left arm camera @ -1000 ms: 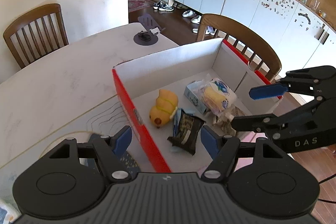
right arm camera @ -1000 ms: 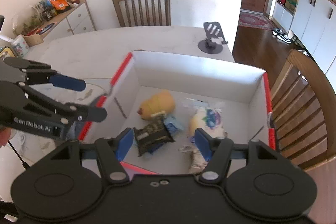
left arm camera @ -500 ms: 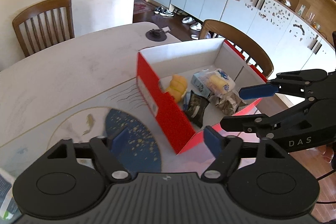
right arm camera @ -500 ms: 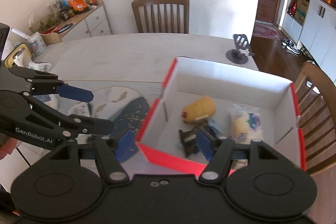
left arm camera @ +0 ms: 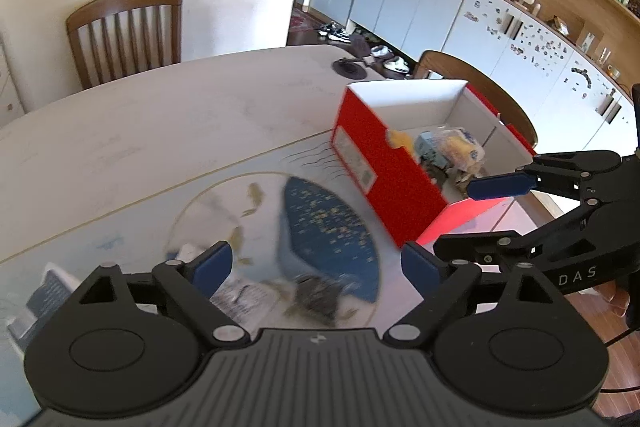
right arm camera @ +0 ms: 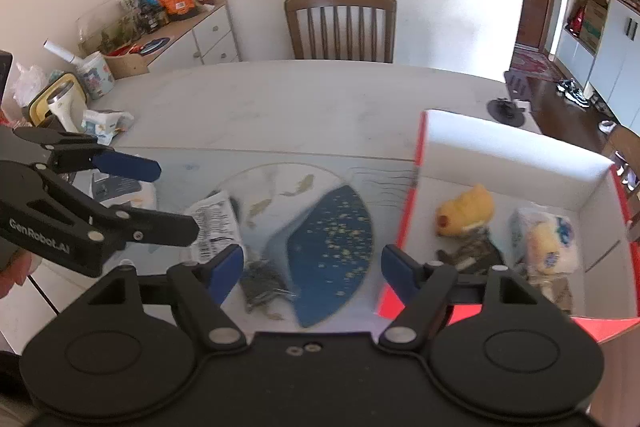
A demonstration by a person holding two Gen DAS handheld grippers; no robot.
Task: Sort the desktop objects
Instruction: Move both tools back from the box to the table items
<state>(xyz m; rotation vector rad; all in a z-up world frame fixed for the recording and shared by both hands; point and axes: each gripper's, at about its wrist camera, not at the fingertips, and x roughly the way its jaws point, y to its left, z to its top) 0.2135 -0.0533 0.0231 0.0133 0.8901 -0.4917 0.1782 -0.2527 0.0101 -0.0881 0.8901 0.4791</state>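
A red cardboard box (right arm camera: 408,223) with white inner walls stands on the table at the right. It holds a yellow plush toy (right arm camera: 468,211), a clear bag of yellow snack (right arm camera: 548,243) and a dark packet (right arm camera: 472,251). On the round fish-print mat (right arm camera: 328,243) to the left of the box lie a dark packet (right arm camera: 264,283) and a white printed packet (right arm camera: 216,227). My right gripper (right arm camera: 312,267) hangs above the mat with its jaws opening and nothing between them. My left gripper (left arm camera: 316,265) is beside it over the same dark packet (left arm camera: 316,299), jaws also opening and empty. From the left wrist, the box (left arm camera: 380,179) is at the right.
One wooden chair (right arm camera: 340,23) stands at the table's far side, another (left arm camera: 480,87) behind the box. A black phone stand (right arm camera: 506,107) sits near the far right edge. A sideboard (right arm camera: 188,35) with clutter, a yellow-based appliance (right arm camera: 60,103) and a tissue pack (right arm camera: 106,121) are at the left.
Both grippers have drawn back from above the box's contents to over the mat beside it. Both pairs of jaws stand wider than before.
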